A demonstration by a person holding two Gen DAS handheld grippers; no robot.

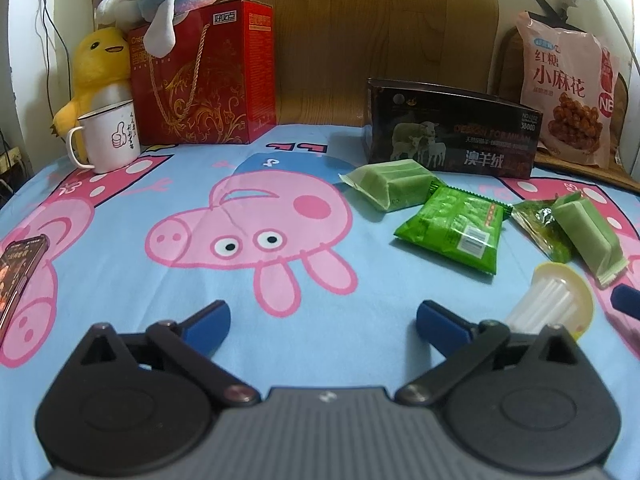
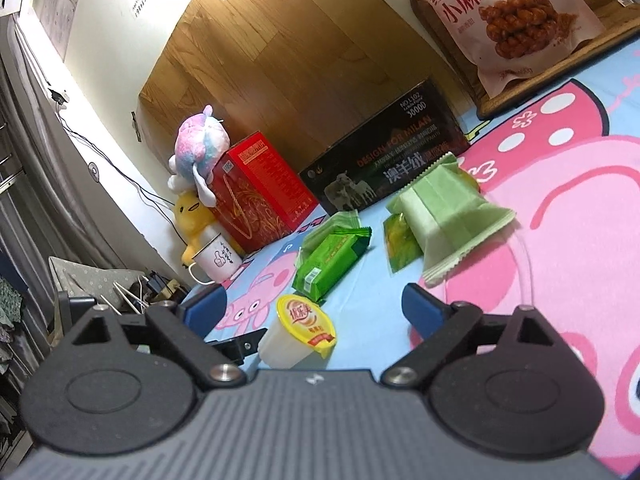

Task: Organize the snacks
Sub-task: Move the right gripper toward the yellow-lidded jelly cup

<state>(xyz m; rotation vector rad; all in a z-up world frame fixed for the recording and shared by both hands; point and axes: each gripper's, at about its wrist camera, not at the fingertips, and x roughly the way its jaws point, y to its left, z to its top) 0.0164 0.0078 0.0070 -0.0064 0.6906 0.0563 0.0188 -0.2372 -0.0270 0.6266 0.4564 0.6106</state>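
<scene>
— Snacks first: where do they lie?

— On the cartoon-pig sheet [image 1: 120, 184], in front of the black box [image 1: 452, 132]: two pale green packets [image 1: 390, 184], a bright green pack [image 1: 456, 228], a crinkly green wrapper [image 1: 542, 228] and a jelly cup [image 2: 298, 332].

— And the tongs?

— Left gripper [image 1: 322, 322] is spread wide over bare sheet, holding nothing. Right gripper [image 2: 314, 310] is spread too, the jelly cup upright between its fingers, not clamped.
</scene>
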